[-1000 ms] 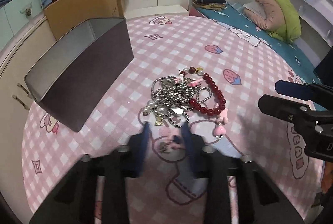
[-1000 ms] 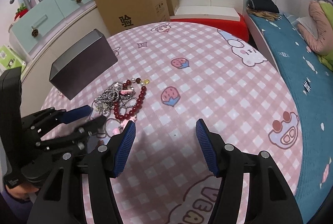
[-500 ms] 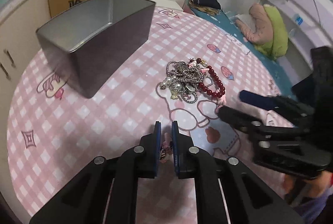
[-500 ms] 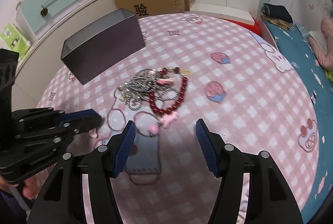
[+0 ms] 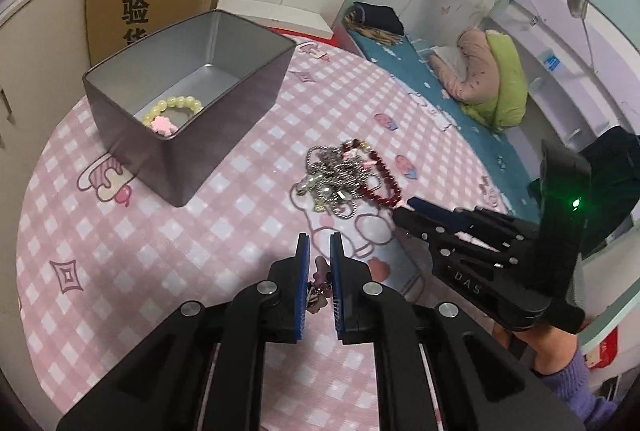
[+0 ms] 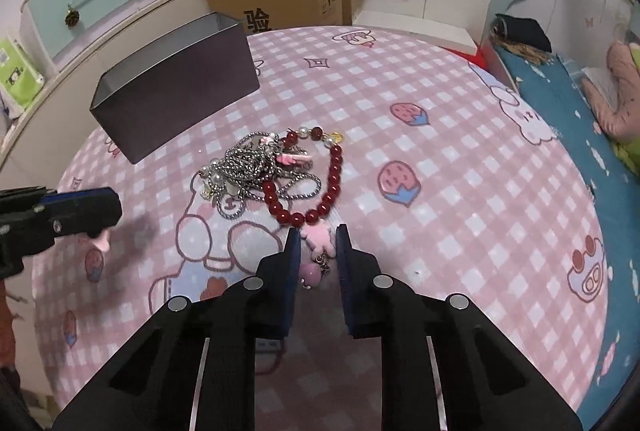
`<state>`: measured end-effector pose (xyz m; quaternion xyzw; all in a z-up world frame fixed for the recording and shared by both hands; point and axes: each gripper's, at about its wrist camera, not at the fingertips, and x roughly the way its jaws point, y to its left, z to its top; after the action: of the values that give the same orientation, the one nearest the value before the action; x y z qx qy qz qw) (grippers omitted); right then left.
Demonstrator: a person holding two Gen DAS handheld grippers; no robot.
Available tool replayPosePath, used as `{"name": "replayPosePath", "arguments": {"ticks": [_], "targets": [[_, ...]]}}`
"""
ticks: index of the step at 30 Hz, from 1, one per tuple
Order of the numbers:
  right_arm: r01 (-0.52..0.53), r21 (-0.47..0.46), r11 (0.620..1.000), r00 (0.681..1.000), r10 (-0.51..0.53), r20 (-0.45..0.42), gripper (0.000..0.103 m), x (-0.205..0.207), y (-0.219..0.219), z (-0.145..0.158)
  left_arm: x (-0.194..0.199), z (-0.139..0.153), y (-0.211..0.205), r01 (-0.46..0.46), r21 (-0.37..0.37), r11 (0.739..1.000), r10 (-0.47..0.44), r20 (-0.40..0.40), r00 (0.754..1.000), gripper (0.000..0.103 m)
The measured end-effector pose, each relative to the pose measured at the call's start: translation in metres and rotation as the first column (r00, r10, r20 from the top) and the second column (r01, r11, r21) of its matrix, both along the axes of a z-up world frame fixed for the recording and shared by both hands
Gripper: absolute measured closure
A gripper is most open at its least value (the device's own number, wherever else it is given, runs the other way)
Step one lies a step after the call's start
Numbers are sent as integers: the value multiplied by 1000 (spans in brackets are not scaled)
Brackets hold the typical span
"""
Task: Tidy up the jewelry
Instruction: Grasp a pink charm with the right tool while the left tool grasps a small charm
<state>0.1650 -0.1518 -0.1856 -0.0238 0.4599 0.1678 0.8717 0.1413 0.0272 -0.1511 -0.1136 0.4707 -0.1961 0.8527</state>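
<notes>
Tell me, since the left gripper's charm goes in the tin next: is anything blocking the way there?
Nothing visible does. The left gripper holds the pink charm above bare tablecloth, and the tin is open-topped; the jewelry pile lies off to the right.

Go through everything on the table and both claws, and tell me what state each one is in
Left claw: shut on small pink charm, lifted.
Right claw: closed around pink bear charm of dark red bead bracelet.
Grey metal tin: open, holding yellow bead bracelet.
Silver chains: tangled heap.
</notes>
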Motion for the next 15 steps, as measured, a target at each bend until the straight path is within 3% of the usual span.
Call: {"name": "replayPosePath", "arguments": {"ticks": [8,15], "targets": [[34,31,999,999,-34,-11,90,-11,-25,3,-1,15,0,25,-31,999,-25,20,999,94],[39,81,996,999,-41,19,90,-15,-36,25,2,27,-2,48,-47,998,-46,42,998,94]]}}
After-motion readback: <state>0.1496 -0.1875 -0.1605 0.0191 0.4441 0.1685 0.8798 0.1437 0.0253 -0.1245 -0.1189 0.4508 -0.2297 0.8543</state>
